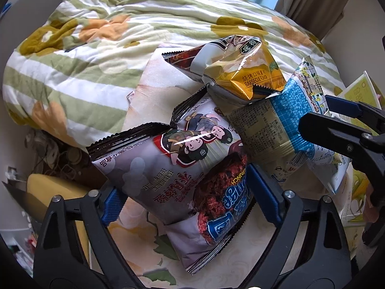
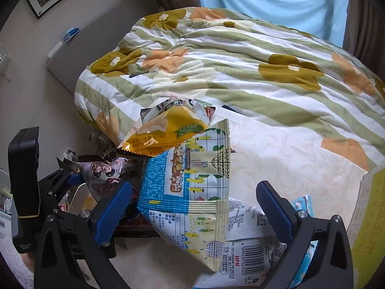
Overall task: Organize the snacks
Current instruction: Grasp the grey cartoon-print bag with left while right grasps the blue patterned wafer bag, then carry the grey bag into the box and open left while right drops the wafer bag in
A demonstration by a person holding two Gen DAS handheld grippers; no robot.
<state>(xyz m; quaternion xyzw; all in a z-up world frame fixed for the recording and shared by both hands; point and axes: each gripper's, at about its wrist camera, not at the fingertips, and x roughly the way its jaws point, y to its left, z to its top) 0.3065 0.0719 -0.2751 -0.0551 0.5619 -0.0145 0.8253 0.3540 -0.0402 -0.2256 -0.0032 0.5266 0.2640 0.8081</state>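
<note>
Several snack bags are piled on a bed. A grey bag with cartoon figures (image 1: pixel 182 168) lies between the open fingers of my left gripper (image 1: pixel 190 200), whose pads stand on either side of it with small gaps. A yellow barbecue chips bag (image 1: pixel 243 72) leans on top behind it; it also shows in the right wrist view (image 2: pixel 166 132). A blue and cream bag (image 2: pixel 192 192) stands tilted between the open fingers of my right gripper (image 2: pixel 195 209), nearer the left pad. It also shows in the left wrist view (image 1: pixel 288 120), with the right gripper's fingers (image 1: pixel 336 132) around its edge.
A green striped floral quilt (image 2: pixel 240 72) covers the far bed. A cream floral sheet (image 2: pixel 288 156) lies under the bags. A white bag with a barcode (image 2: pixel 250 252) lies under the blue one. A yellow-green box (image 2: pixel 368 216) stands right. Floor clutter (image 1: pixel 48 151) sits left.
</note>
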